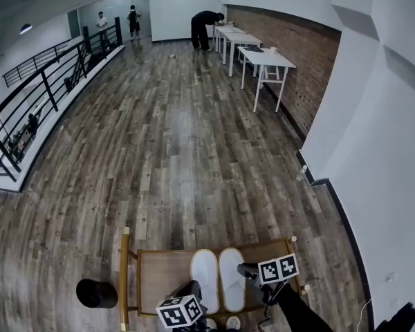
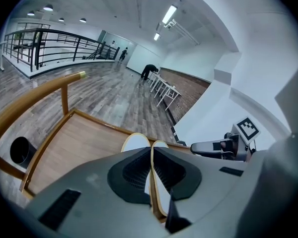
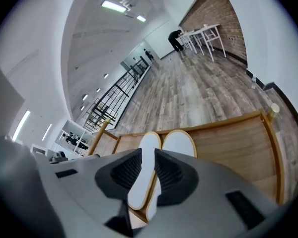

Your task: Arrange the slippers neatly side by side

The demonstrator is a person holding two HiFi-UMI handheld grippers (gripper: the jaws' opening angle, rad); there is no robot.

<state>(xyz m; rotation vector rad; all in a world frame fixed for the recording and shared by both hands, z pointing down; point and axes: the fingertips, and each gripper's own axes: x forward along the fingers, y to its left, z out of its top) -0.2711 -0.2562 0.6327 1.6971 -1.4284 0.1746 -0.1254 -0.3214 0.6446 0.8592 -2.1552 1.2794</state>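
Two slippers (image 1: 218, 280) sit paired on the wooden seat (image 1: 162, 272), just ahead of both. Left hand-held gripper (image 2: 151, 157) is closed and empty, right hand-held gripper (image 3: 148, 170) part-open and empty. Probably only needs a gentle toe nudge.

The pale wooden tabletop (image 1: 162, 275) lies bare on both sides of the two white, tan-edged slippers (image 1: 218, 279) (they sit close together at its middle), with the wider stretch on the left. A raised wooden rim (image 1: 173, 251) with upright corner posts (image 1: 125, 232) walls the far and side edges. A round black container (image 1: 96, 293) stands on the floor just outside the left rail.
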